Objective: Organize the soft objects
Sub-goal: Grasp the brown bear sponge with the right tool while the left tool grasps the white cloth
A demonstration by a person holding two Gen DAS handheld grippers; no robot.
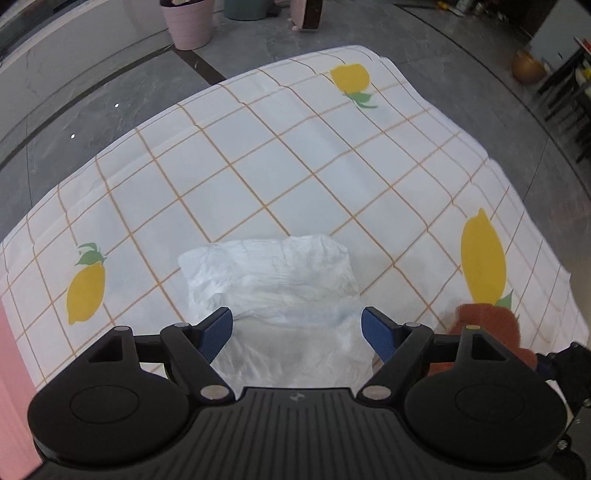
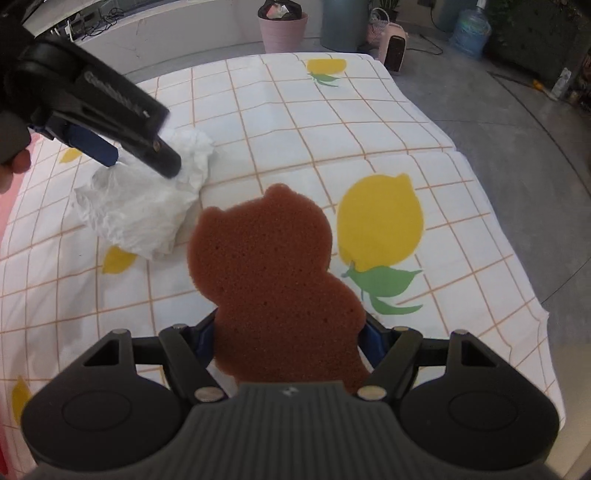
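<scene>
- The worktop (image 1: 258, 177) is covered with a smooth white cloth carrying an orange grid and printed yellow lemons with green leaves; it bulges softly, with a seam or fold running across it on the right side.
- The left claw (image 1: 297, 332) is released, its blue ribbed fingers (image 1: 216, 332) spread wide to either side of a crumpled white plastic bag (image 1: 273, 280).
- That bag is thin, wrinkled and slightly translucent, lying flat on the cloth; its near end runs under the claw body and is hidden there.
- In the right wrist view the left claw (image 2: 140, 158) comes in from the upper left, over the same bag (image 2: 144, 206); whether a fingertip touches the bag cannot be told, as the tool is blurred.
- A bare thumb shows at the far left edge of that view, cut off by the frame.
- The right claw (image 2: 288, 339) is clenched on a brown bear-shaped sponge (image 2: 266, 273), gripping it at the lower body.
- The sponge is porous foam with small pits, flat, with two rounded ears; its lower part is covered by the claw body.
- In the left wrist view only a corner of the sponge (image 1: 487, 321) shows, behind the linkage at the right.
- Beyond the worktop lies a grey marbled floor (image 2: 498, 110), with a ribbed pink bin (image 2: 282, 31) holding a dark liner, and a small pink heater (image 2: 393, 48).
</scene>
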